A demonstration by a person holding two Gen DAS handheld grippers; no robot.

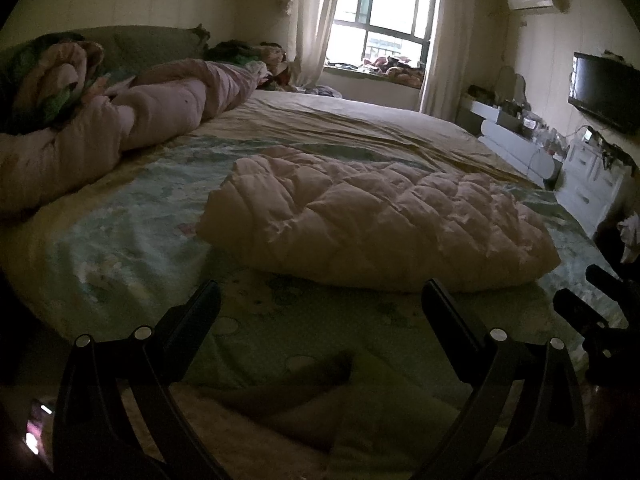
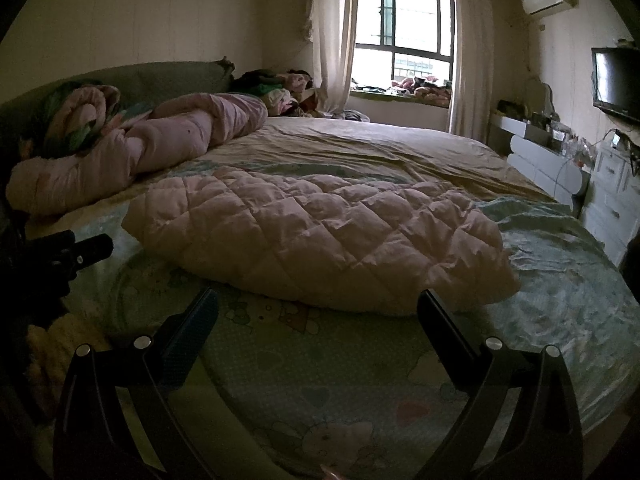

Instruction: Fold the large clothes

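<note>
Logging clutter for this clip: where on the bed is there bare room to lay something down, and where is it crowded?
Bare sheet lies between both open grippers and the folded pink quilted garment. A wider tan stretch runs beyond it toward the window. The headboard side is crowded: a rolled pink duvet and a pile of clothes.

left wrist: low, faces window | right wrist: same (both share bed [image 1: 120,240])

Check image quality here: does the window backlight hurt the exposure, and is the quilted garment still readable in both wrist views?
Left wrist: window blown out, foreground dim, bottom edge murky; pink quilted garment readable. Right wrist: same window glare, garment stitching sharper, fisheye bends the bed edges.
</note>
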